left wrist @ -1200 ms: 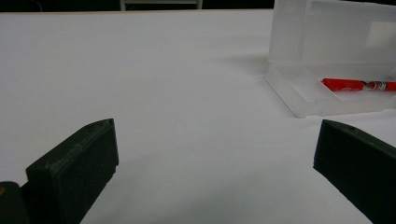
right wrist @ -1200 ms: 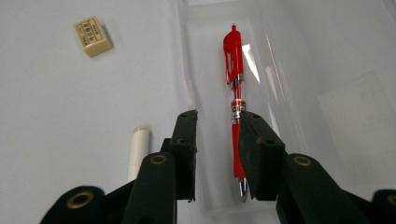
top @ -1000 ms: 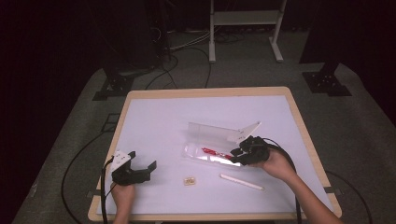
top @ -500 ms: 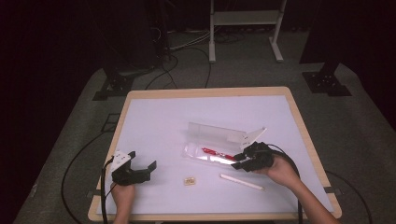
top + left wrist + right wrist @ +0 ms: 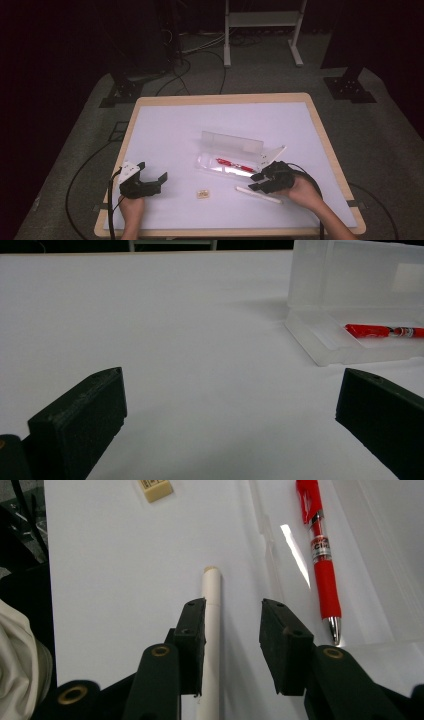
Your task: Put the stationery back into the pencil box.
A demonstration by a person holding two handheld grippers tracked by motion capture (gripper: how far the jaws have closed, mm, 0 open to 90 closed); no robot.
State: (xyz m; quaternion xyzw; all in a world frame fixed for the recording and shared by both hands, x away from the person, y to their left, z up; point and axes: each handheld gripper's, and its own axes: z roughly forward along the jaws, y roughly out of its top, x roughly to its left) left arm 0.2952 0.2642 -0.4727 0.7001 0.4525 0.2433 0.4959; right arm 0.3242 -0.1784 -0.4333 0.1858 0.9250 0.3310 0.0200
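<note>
A clear plastic pencil case (image 5: 225,160) lies open mid-table with its lid (image 5: 231,142) standing up, and a red pen (image 5: 235,165) (image 5: 320,555) (image 5: 382,331) rests inside it. A white stick (image 5: 259,195) (image 5: 210,635) lies on the table just in front of the case. My right gripper (image 5: 260,182) (image 5: 231,645) is open and low over that stick, its left jaw right beside the stick, nothing gripped. A small tan eraser (image 5: 202,193) (image 5: 155,489) sits left of the stick. My left gripper (image 5: 152,181) (image 5: 230,415) rests open near the front left, with bare table between its jaws.
The white table (image 5: 175,130) has a wooden rim. Cables (image 5: 87,170) trail off the left side to the floor. A white stand (image 5: 262,30) and dark equipment feet stand beyond the far edge.
My right gripper has moved from the case's right end down toward the front, over the white stick. The left gripper has stayed put.
</note>
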